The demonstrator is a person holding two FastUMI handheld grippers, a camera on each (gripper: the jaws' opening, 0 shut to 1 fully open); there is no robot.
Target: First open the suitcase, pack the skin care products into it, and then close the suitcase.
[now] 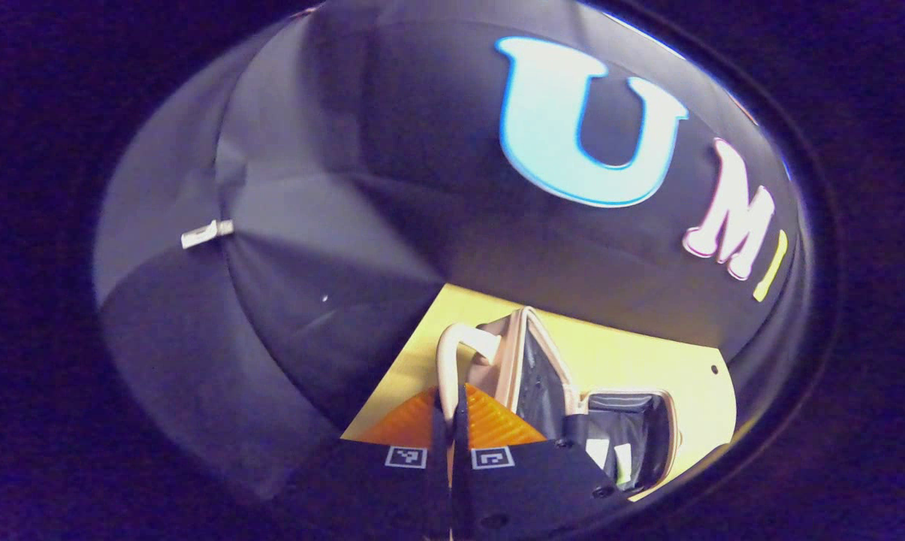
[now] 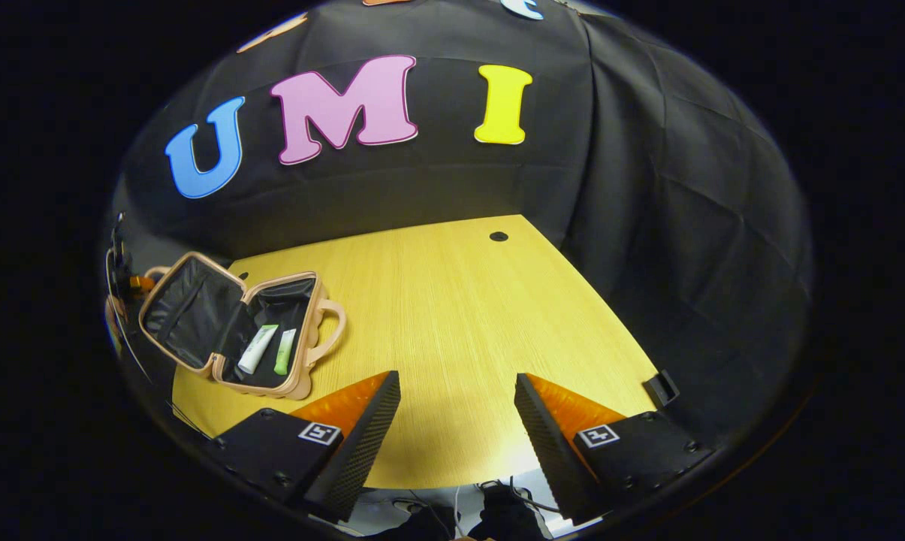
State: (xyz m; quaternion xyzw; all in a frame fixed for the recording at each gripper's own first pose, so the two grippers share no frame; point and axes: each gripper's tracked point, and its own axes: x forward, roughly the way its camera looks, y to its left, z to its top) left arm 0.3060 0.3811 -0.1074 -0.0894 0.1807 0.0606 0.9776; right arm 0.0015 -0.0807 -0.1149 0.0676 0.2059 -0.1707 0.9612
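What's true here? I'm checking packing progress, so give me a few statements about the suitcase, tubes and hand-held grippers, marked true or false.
1. The suitcase is open. True.
2. Two tubes lie inside the suitcase. True.
3. The right hand-held gripper is shut on a tube. False: it is open and holds nothing, above the table.
4. The left hand-held gripper is wide open. False: its fingers are closed together, by the suitcase handle.
5. The tubes lie on the table beside the suitcase. False: both are inside it.

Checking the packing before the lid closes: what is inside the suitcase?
Two tubes lie side by side in the open suitcase: a white tube and a green tube. The near wall hides part of the floor.
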